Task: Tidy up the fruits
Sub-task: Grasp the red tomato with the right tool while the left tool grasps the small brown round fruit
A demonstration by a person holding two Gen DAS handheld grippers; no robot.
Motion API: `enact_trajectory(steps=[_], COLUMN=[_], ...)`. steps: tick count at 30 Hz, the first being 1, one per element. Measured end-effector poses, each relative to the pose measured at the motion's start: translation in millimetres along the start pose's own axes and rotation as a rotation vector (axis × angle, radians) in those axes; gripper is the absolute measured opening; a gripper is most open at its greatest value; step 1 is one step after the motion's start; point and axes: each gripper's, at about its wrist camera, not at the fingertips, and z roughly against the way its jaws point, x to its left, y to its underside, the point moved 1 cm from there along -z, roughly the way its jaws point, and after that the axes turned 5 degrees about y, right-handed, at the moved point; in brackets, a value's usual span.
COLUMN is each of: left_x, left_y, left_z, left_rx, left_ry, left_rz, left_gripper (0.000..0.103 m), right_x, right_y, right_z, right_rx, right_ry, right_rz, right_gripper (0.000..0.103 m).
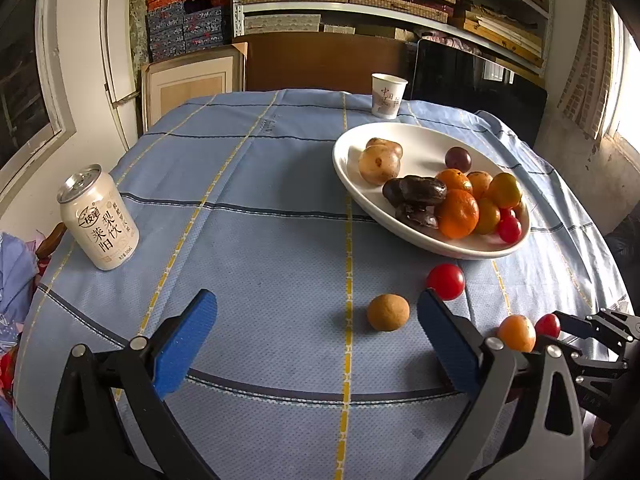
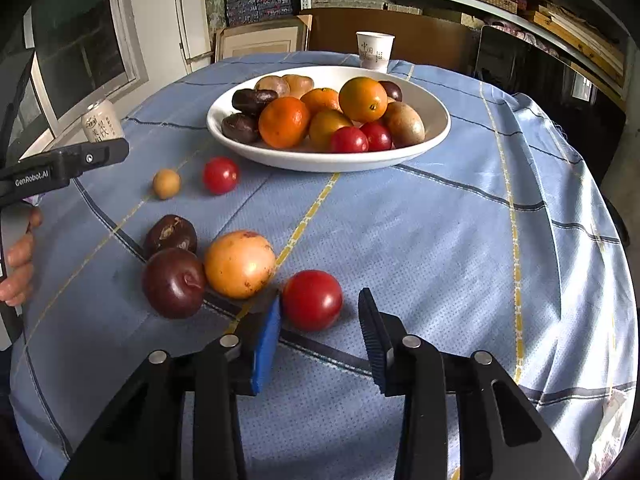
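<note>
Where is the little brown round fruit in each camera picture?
Left wrist view: the small brown fruit lies low, right of middle, between the left gripper's open jaws.
Right wrist view: the same fruit lies at the left, beside a red tomato.
Shared landmark: the white bowl.

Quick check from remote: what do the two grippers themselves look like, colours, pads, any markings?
Both are black linkage frames with silver pivot pins and ribbed blue pads. The left gripper has a grey side plate; its body reads "GenRobot.AI" in white, seen from the right wrist. The right gripper looks alike. No cables or sleeves visible.
</note>
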Motion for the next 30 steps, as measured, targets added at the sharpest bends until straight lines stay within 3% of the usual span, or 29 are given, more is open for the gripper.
enact_trajectory(steps=[8, 14, 16, 22, 30], left_x=[11.1, 1.4, -5.1, -16.9, -29.3], left_y=[-1.4, 3.2, 5.2, 10.4, 11.6], left_z=[-5.1, -18.3, -21.7, -33.0, -39.7], left_rx=[0.001, 0.037, 0.053, 0.110, 0.117], left_ry=[-0.030, -0.029, -0.009, 0.075, 0.137], left_rz=[0.006, -0.066, -0.095, -0.127, -0.159], left_gripper=[0.098, 0.098, 0.083, 0.060, 0.047], right_x=[-5.2, -11.3, -11.9, -10.7, -10.9], right_y=[-3.1, -4.4, -4.5, -4.1, -4.7], right_z=[3.5, 5.6, 5.4, 4.9, 3.3], right_rx=[-0.019, -0.025, -0.023, -0.021, -0.015], right_ry=[-0.045, -0.031, -0.027, -0.023, -0.018], right_rz=[-0.031, -0.069, -0.075, -0.073, -0.081], right_gripper=[0.030, 0.030, 0.030, 0.030, 0.030])
